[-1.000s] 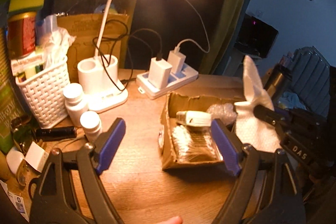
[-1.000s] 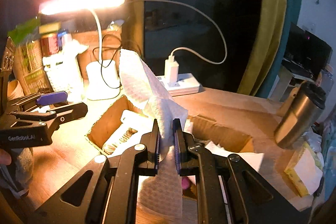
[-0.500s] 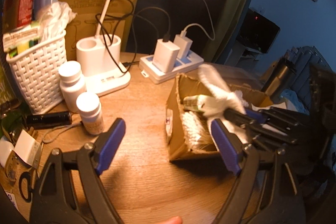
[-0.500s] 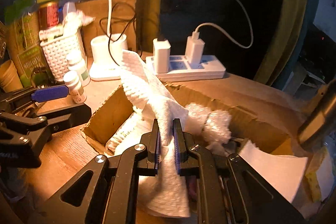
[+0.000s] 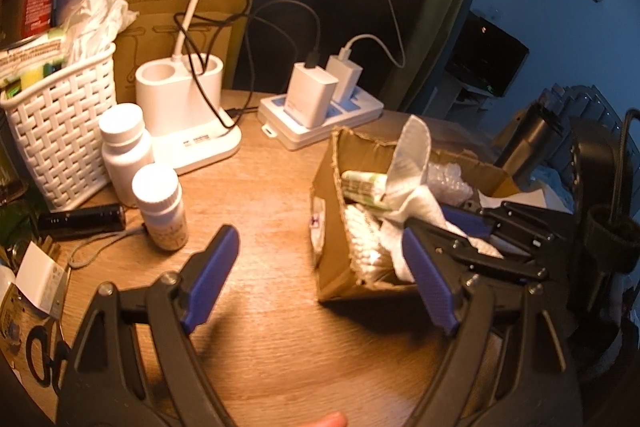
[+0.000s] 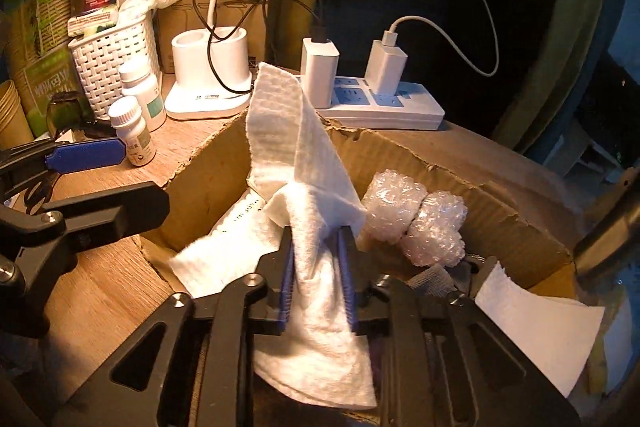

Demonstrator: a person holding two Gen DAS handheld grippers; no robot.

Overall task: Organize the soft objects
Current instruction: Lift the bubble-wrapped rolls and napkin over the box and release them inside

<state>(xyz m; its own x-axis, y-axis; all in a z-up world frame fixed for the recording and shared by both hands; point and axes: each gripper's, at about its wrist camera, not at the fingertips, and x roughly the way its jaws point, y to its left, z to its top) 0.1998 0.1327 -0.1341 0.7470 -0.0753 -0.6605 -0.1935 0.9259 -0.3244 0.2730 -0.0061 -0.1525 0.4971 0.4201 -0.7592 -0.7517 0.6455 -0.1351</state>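
- Right gripper (image 6: 316,247): reaches into the open cardboard box (image 6: 440,163). Its jaws have just been opening; the white cloth (image 6: 304,163) lies between the pads with a narrow gap on either side, no longer pinched.
- White cloth: inside the box toward its left wall; long axis roughly upright, the top end pointing up and slightly toward the desk's far edge, the lower end draped back under the gripper.
- Left gripper (image 5: 320,275): jaws wide apart, nothing between them, hovering over bare wooden desk (image 5: 260,207) beside the box's near left corner.
- Right wrist view only: two bubble-wrap rolls (image 6: 412,219) in full against the far wall of the box, a flat white paper sheet (image 6: 536,319) at the box's right end, printed packaging under the cloth.
- Left wrist view only: a pack of cotton swabs (image 5: 360,239) along the near left wall, a green-and-white tube (image 5: 364,187) beyond it, scissors (image 5: 44,351) and a black cylinder (image 5: 80,221) near the desk's left edge.
- Both views: white woven basket (image 5: 56,131), two white pill bottles (image 5: 160,207), lamp base (image 5: 184,107), power strip (image 5: 320,115) toward the far edge.
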